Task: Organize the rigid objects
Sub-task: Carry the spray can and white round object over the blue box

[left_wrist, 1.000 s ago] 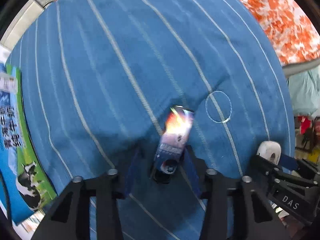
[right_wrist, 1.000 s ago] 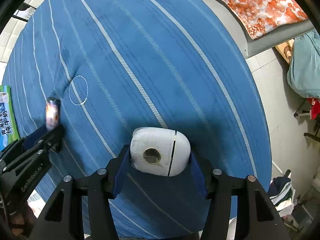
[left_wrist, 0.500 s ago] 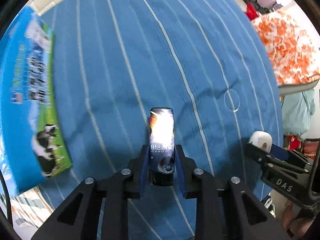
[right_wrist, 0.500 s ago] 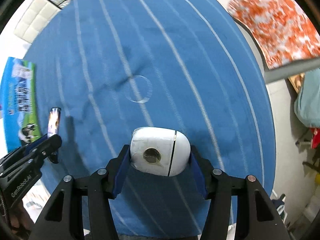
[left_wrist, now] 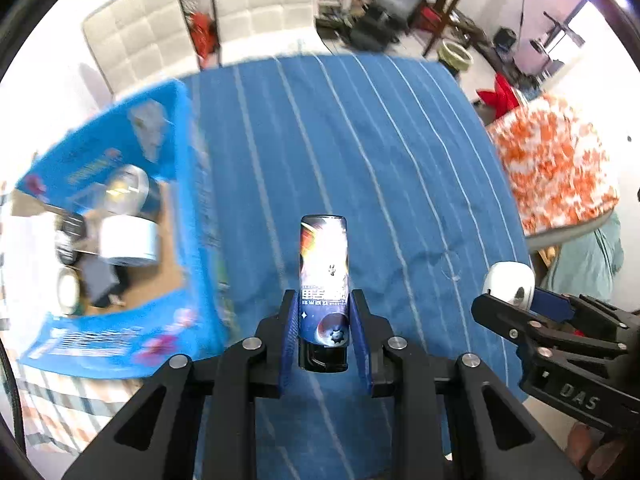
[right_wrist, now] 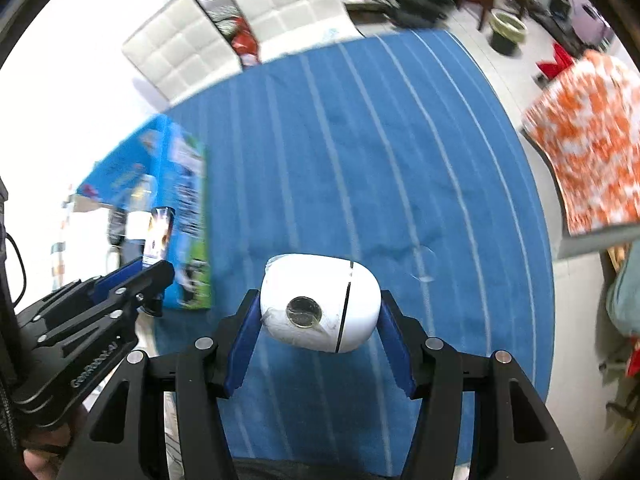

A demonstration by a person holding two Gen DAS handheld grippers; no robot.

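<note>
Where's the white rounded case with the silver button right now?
The white rounded plastic case is clamped in the right hand-held gripper, above the blue striped cloth, right of the blue cardboard box.

Bright daylight, blown-out white floor, motion blur on the blue box (left_wrist: 120,220), fisheye-bent edges.

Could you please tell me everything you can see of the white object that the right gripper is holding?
The white case is a rounded, smooth, plastic-looking shell with a dark seam running across it near one end and a round silvery disc on the face toward the camera. It lies sideways, clamped between the right gripper's blue pads, lifted above the blue striped cloth, touching nothing else.
</note>
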